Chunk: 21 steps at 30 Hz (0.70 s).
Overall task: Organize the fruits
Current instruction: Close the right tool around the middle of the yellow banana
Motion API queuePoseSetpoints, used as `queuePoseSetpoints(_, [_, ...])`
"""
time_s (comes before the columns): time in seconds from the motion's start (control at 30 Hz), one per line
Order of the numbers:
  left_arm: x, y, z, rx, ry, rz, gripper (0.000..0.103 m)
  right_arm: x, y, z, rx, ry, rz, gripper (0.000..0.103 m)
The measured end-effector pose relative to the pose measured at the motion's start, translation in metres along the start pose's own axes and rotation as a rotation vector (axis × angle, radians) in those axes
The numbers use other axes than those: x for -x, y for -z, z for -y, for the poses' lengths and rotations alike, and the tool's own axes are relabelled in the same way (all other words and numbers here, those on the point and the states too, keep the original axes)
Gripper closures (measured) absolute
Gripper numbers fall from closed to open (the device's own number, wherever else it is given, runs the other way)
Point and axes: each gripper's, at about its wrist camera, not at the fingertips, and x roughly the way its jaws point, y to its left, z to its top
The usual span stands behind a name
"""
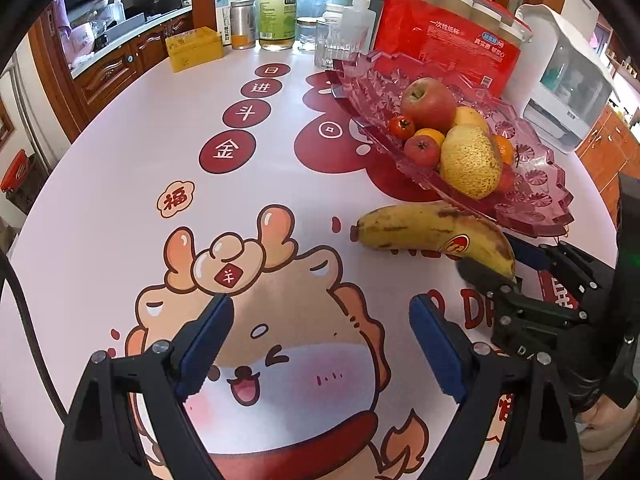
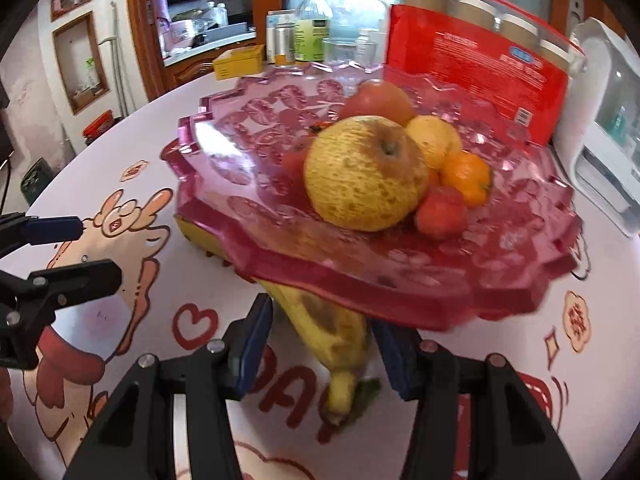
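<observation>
Your right gripper (image 2: 320, 344) has its jaws apart on either side of the banana (image 2: 332, 332), near the stem end, with a gap between the pads and the peel. The banana lies on the table (image 1: 100, 200), its far half tucked under the rim of the pink dish (image 2: 224, 148), which overhangs it right in front of your fingers. Your left gripper (image 1: 320, 344) hangs spread wide over the cartoon print, holding nothing, just left of the banana.

In the dish sit a pear (image 2: 364, 172), a red apple (image 1: 428, 104), an orange (image 2: 466, 178) and small red fruits.

Behind the dish stands a red bag (image 1: 448, 48) printed 一次性纸杯, with a white appliance (image 1: 560, 80) to its right. The cloth carries red discs reading 日进斗金 and a 福 badge. At the far edge stand a yellow tin (image 1: 195, 48) and a bottle (image 1: 277, 8); its label is too small to read.
</observation>
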Motion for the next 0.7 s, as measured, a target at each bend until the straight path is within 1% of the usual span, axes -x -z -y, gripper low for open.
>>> queuePoseSetpoints(0.1, [0.0,0.0,-0.003,0.011,0.004,0.001,0.014,0.0,0.0,-0.003,0.014,0.019,0.006,0.055])
queuePoseSetpoints(0.3, [0.001,0.001,-0.008,0.031,-0.004,0.004,0.014,0.01,0.008,0.003,-0.031,-0.069,-0.023,0.063])
queuePoseSetpoints(0.4, [0.002,0.003,-0.009,0.037,-0.018,0.009,0.014,0.015,0.013,0.001,-0.041,-0.106,-0.038,0.064])
queuePoseSetpoints(0.47, [0.003,0.004,-0.011,0.036,-0.045,0.013,0.014,0.017,0.016,-0.003,-0.038,-0.121,-0.046,0.064])
queuePoseSetpoints(0.53, [0.002,0.005,-0.013,0.038,-0.062,0.013,0.014,0.019,0.018,-0.007,-0.026,-0.123,-0.051,0.064])
queuePoseSetpoints(0.6, [0.001,0.005,-0.015,0.049,-0.063,0.009,0.014,0.019,0.018,-0.011,-0.005,-0.11,-0.053,0.062])
queuePoseSetpoints(0.7, [0.0,0.006,-0.018,0.058,-0.061,0.007,0.014,0.014,0.012,-0.013,-0.001,-0.101,-0.057,0.062])
